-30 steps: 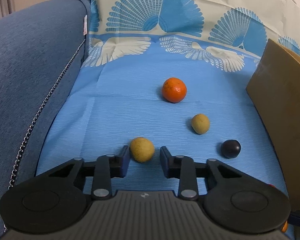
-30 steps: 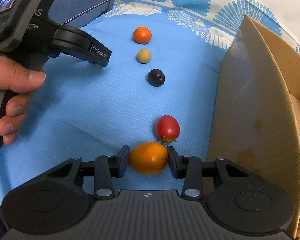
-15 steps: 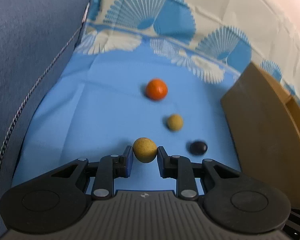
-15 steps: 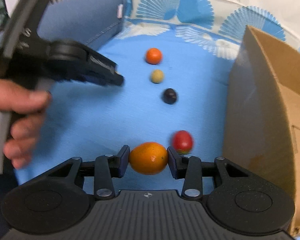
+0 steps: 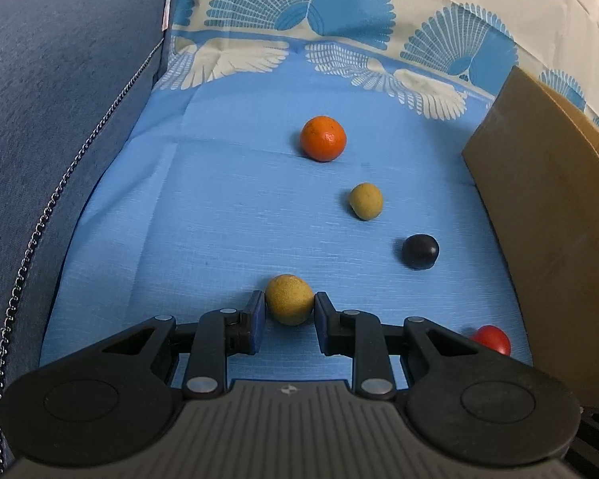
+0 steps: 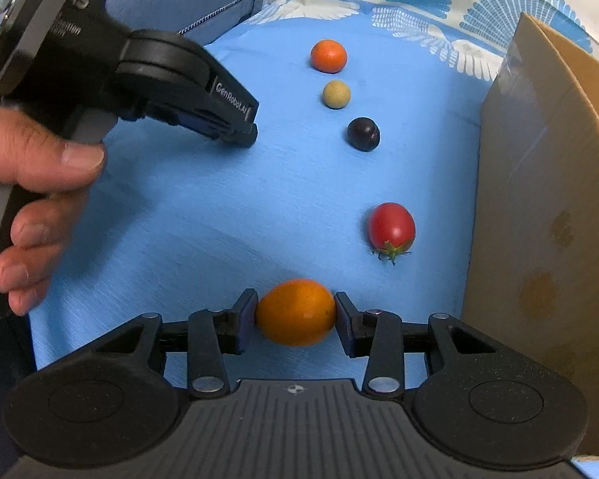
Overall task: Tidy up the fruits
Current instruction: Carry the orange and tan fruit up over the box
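The left gripper [image 5: 289,310] is pinching a yellow fruit [image 5: 289,299] low in the frame's centre; the right gripper [image 6: 295,313] is pinching an orange fruit [image 6: 295,312] likewise. Both jaws are gripping lightly; carrying each fruit level toward the box [image 6: 539,199] at right should avoid slips.

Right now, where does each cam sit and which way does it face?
Left wrist: on the left hand-held gripper, looking along its fingers across the blue cloth; pads clamp a yellow fruit.
Right wrist: on the right hand-held gripper, facing likewise; clamps an orange fruit; left hand shows.
Shared: tangerine, dark fruit, tomato, box.
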{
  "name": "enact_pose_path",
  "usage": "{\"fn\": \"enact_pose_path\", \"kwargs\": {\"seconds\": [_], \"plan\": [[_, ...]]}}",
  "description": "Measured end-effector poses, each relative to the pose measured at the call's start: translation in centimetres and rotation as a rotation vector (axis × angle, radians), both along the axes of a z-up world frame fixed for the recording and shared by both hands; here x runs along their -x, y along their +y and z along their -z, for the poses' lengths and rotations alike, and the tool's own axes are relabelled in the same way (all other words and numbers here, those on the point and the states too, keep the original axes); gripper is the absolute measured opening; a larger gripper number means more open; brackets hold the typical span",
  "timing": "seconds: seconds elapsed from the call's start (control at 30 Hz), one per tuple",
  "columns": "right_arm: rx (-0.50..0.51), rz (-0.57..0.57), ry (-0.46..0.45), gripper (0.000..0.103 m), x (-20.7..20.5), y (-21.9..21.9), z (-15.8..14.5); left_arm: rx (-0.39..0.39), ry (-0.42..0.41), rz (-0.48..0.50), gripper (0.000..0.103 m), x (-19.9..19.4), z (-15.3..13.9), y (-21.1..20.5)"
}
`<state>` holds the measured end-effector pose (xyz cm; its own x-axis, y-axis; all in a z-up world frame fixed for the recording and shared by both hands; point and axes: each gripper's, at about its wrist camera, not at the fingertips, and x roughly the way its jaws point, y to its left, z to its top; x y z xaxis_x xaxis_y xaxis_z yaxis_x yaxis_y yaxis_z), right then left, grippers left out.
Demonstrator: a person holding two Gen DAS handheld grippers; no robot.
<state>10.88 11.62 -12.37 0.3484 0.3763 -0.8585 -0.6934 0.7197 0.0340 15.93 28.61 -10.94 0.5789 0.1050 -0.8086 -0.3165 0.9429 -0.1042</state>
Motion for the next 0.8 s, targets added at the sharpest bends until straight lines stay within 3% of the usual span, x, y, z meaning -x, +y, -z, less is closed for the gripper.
{"fn": "enact_pose_path", "kwargs": {"seconds": [0.4, 0.8], "plan": [[0.006, -0.017, -0.032, 0.043, 0.8, -0.1, -0.3, -0.012, -0.034, -0.017, 0.028, 0.1, -0.6, 0.0], [-0.107, 0.014, -0.177, 0.042, 2.8, -2.7, -4.5, 0.029, -0.247, -0.075, 0.028, 4.2, -6.1, -1.4]]}}
